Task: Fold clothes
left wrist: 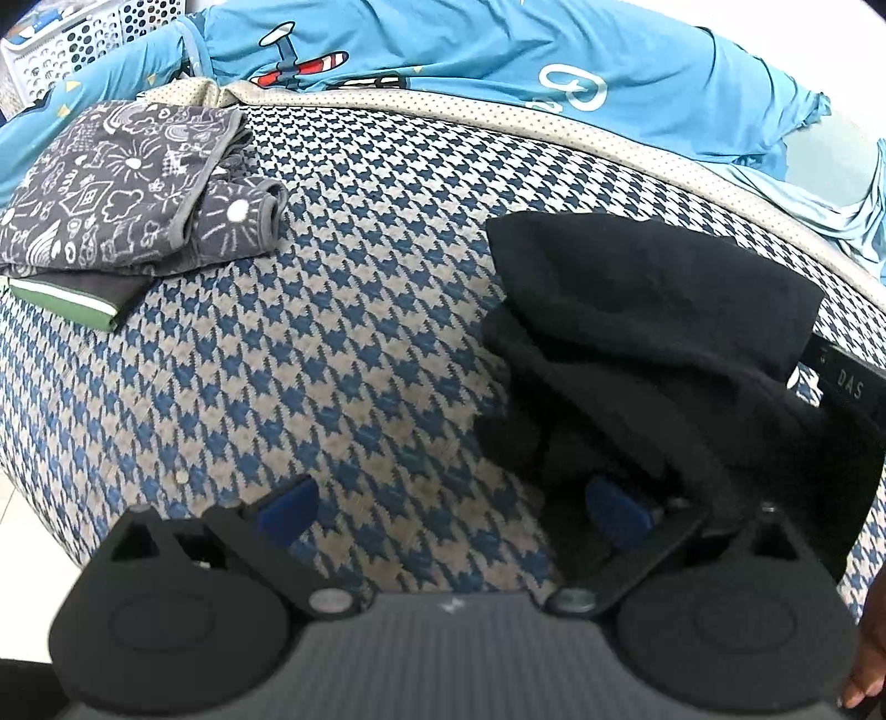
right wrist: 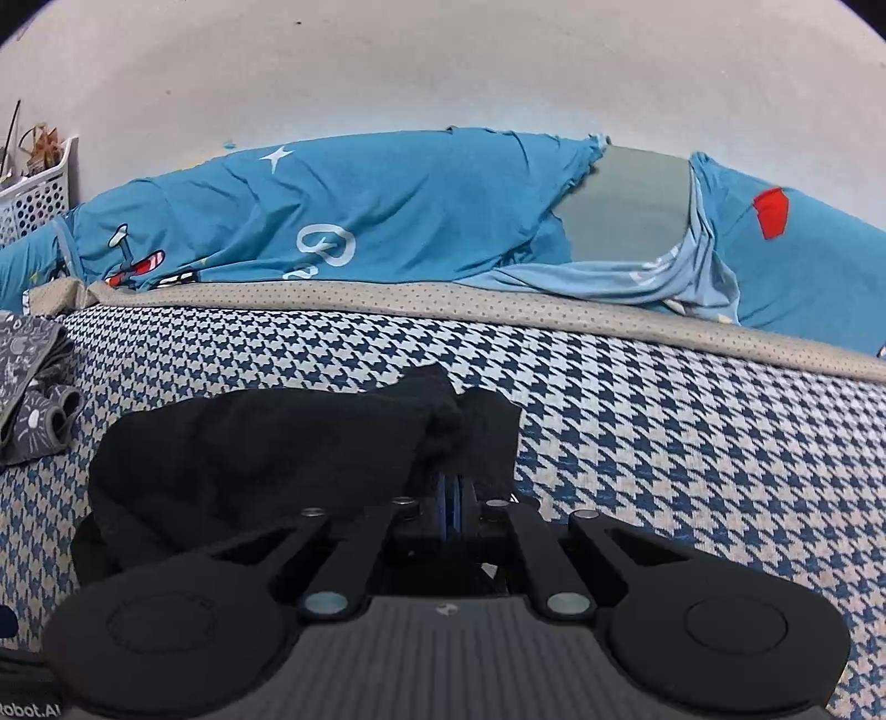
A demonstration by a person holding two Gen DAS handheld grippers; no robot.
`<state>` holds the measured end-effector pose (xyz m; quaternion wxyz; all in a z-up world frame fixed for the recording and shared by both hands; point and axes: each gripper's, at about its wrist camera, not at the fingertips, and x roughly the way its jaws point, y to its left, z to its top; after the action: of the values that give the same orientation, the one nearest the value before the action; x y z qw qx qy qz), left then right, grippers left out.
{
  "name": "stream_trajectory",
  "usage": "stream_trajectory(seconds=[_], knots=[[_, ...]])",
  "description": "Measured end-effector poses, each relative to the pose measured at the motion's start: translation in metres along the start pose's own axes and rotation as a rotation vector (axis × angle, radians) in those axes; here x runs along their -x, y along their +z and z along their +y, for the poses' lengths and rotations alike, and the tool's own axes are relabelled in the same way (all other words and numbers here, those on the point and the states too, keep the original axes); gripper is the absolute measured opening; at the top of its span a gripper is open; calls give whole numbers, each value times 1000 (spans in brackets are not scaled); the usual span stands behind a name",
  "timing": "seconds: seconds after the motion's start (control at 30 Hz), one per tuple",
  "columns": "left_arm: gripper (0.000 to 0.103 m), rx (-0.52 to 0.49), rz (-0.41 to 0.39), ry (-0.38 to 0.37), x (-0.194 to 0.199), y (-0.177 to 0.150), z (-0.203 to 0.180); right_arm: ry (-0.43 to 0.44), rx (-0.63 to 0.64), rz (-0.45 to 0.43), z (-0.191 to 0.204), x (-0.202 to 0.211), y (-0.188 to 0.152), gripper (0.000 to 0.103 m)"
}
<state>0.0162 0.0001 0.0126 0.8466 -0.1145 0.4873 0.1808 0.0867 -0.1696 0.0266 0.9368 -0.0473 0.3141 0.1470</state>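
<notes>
A black garment (left wrist: 653, 310) lies bunched on the blue-and-white houndstooth bed cover (left wrist: 343, 332). My left gripper (left wrist: 451, 507) is open just left of it; its right blue pad (left wrist: 614, 507) is tucked under the garment's near edge, its left pad (left wrist: 285, 501) over bare cover. In the right wrist view my right gripper (right wrist: 451, 493) is shut on the black garment (right wrist: 266, 443), pinching a fold at its right end. A folded grey doodle-print garment (left wrist: 122, 188) sits on a green-edged folded piece (left wrist: 72, 302) at the far left.
Blue cartoon-print pillows or bedding (left wrist: 470, 50) lie along the back, behind a beige dotted border (right wrist: 443, 302). White perforated baskets (left wrist: 72, 39) stand at the back left. A plain wall (right wrist: 443, 66) is behind. The folded grey pile also shows in the right wrist view (right wrist: 33, 387).
</notes>
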Motion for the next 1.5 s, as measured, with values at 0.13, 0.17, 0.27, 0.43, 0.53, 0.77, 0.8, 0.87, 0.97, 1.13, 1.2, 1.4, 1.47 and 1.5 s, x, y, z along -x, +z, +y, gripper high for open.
stream_trajectory(seconds=[0.13, 0.17, 0.27, 0.43, 0.53, 0.77, 0.8, 0.87, 0.97, 1.13, 1.2, 1.4, 1.47, 1.5], knots=[[103, -20, 11, -25, -1, 0, -1, 13, 3, -7, 2, 2, 1, 3], [103, -28, 13, -35, -1, 0, -2, 17, 4, -9, 3, 2, 1, 3], [103, -77, -4, -64, 3, -2, -9, 27, 6, -15, 5, 3, 2, 3], [103, -128, -3, -91, 6, -7, -22, 21, -7, -20, -2, 8, 3, 3], [103, -141, -2, -94, 6, -11, -28, 18, -16, -21, -6, 10, 4, 3], [103, -161, -13, -88, 11, -17, -39, 33, -29, -22, -12, 17, 5, 3], [103, -167, -18, -83, 12, -17, -40, 34, -29, -23, -12, 18, 5, 3], [103, -178, -32, -70, 14, -19, -42, 38, -28, -25, -12, 21, 5, 3], [103, -185, -48, -59, 16, -21, -43, 46, -28, -27, -12, 24, 5, 3], [103, -181, -77, -52, 18, -22, -40, 60, -44, -38, -16, 32, 6, 5], [103, -175, -88, -59, 20, -22, -38, 65, -55, -40, -18, 35, 7, 14], [103, -155, -157, -68, 30, -16, -31, 72, -79, -61, -21, 44, 10, 26], [103, -145, -178, -72, 32, -13, -27, 71, -84, -65, -22, 46, 10, 30], [103, -131, -186, -72, 32, -10, -24, 71, -86, -67, -22, 47, 10, 31]])
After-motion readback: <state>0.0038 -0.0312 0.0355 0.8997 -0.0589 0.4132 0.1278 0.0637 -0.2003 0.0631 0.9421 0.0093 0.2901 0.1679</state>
